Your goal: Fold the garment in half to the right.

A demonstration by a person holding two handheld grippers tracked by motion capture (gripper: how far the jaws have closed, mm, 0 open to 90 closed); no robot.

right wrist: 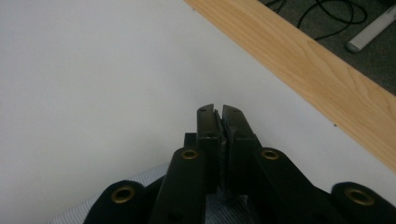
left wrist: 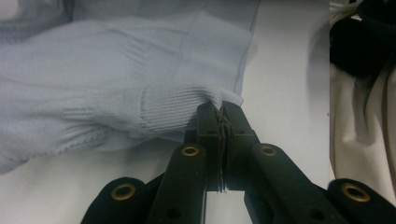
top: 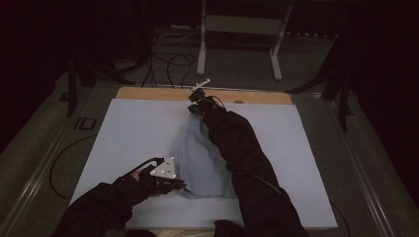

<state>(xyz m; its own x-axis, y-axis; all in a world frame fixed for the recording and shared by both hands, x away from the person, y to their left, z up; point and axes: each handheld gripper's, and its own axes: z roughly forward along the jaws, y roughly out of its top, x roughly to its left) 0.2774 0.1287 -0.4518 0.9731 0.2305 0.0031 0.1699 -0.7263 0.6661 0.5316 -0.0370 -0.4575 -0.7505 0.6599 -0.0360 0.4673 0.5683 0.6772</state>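
Observation:
A pale blue knitted sweater [top: 200,158] lies bunched in the middle of the white table cover [top: 128,128]. Near the table's front, my left gripper [top: 180,185] is shut on the sweater's ribbed edge. In the left gripper view the jaws [left wrist: 220,109] pinch that ribbed band, and the sweater [left wrist: 93,84] spreads away to the left. My right gripper [top: 193,109] is at the far end of the sweater, close to the back edge. In the right gripper view it [right wrist: 218,112] is shut on a thin fold of the blue knit [right wrist: 84,212], which trails off below the jaws.
A bare wooden strip [top: 148,93] runs along the table's far edge [right wrist: 317,70]. Beyond it are floor cables [top: 173,61] and a metal stand [top: 237,29]. A dark sleeve [left wrist: 355,42] shows at the right of the left gripper view.

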